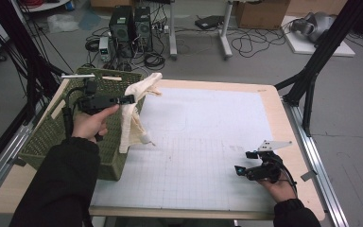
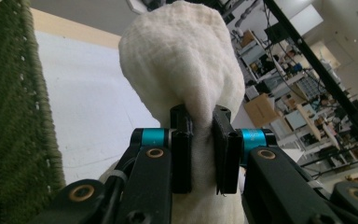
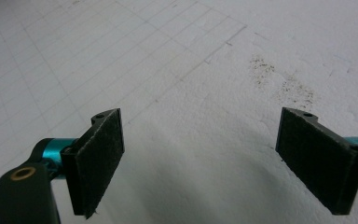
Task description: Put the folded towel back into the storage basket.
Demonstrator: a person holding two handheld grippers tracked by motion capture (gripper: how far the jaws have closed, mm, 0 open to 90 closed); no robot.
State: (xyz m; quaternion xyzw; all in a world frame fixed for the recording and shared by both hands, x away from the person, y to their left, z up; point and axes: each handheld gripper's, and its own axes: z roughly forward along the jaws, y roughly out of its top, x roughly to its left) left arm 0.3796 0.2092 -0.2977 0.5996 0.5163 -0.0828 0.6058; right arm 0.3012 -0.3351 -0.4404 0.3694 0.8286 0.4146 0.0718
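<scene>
Left tool (image 2: 200, 156) pinching cream cloth (image 2: 182, 60), basket (image 1: 66, 137) alongside, right tool (image 3: 200, 158) agape.

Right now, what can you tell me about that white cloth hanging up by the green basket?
The cloth is cream-white with a loose, gauzy weave, like a soft towel. The left gripper pinches a bunched fold of it between its jaws, and the rest drapes down in a crumpled strip beside the green basket, above the white mat. Whether its lower end touches the mat is unclear.

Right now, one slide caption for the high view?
Left gripper lifts a cream cloth beside the green basket; right gripper open.
</scene>
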